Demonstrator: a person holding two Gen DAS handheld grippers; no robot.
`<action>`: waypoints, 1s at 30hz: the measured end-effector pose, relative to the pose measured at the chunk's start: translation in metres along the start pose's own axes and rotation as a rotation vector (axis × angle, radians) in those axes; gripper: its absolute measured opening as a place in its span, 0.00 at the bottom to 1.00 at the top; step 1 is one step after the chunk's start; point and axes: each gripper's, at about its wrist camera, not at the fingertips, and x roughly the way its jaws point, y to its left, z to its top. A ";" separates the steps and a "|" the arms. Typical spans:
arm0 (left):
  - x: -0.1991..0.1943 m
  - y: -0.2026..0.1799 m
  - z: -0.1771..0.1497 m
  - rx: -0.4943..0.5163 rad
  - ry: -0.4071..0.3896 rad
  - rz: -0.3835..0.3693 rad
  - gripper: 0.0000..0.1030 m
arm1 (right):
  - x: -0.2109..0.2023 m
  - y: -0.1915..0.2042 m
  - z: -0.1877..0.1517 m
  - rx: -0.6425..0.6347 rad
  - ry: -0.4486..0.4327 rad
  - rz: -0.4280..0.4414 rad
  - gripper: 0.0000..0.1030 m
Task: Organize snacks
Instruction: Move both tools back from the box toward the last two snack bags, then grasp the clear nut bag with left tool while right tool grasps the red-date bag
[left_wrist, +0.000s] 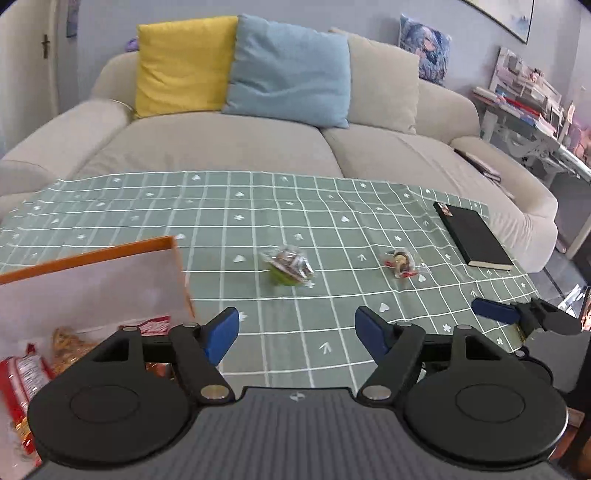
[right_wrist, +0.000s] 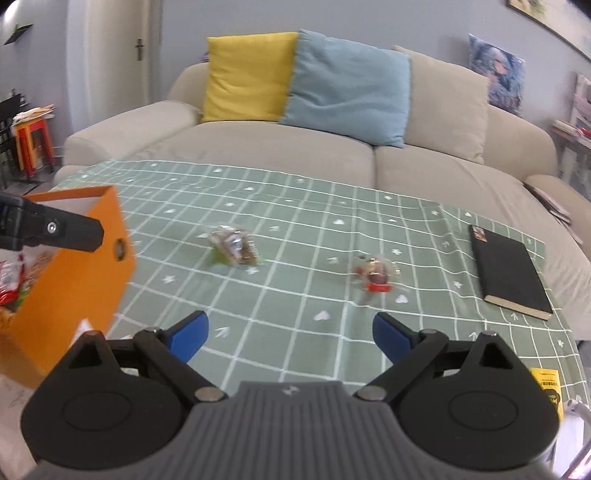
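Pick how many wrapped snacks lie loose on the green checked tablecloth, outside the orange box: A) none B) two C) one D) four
B: only the green-based snack packet and the red-based snack packet lie on the tablecloth; the other snacks sit inside the orange box, and the black notebook is no snack.

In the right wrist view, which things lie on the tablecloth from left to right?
Orange box → green snack → red snack → black notebook.
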 end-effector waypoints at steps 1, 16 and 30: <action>0.005 -0.003 0.002 0.017 0.008 0.005 0.82 | 0.005 -0.004 0.002 -0.003 0.004 -0.006 0.92; 0.112 -0.019 0.044 0.106 0.119 0.051 0.82 | 0.086 -0.075 0.035 0.025 0.092 -0.013 0.94; 0.172 -0.013 0.050 0.113 0.141 0.148 0.79 | 0.138 -0.097 0.043 0.045 0.112 -0.001 0.91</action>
